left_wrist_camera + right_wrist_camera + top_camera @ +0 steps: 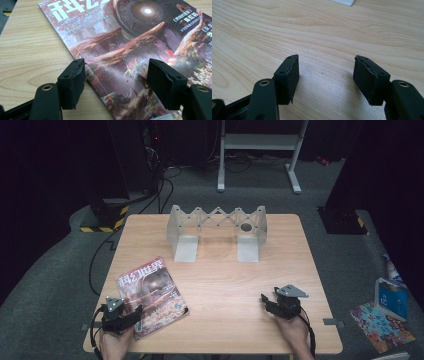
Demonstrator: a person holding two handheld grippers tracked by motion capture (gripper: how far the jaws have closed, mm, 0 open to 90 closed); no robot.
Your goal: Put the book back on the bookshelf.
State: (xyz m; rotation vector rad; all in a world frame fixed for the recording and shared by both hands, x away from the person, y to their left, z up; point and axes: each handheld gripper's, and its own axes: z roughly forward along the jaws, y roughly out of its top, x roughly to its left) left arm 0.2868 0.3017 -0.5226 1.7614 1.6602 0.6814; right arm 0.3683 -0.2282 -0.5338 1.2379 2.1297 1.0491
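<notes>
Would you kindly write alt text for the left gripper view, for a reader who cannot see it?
The open left gripper hovers low over a magazine lying flat on a wooden table, its jaws straddling the near left edge of the cover. The cover shows reddish rocky scenery, a glowing round structure and white Chinese text.

Black two-jaw grippers (134,314), grey triangular plates

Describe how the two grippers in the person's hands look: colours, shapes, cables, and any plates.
Both the left gripper and the right gripper are black, and each carries a grey three-cornered plate on top. Each has two blocky black jaws with worn, ragged pads on arms with brass-coloured screw holes. A black cable trails from each gripper toward the person. No sleeves are visible on the forearms.
</notes>
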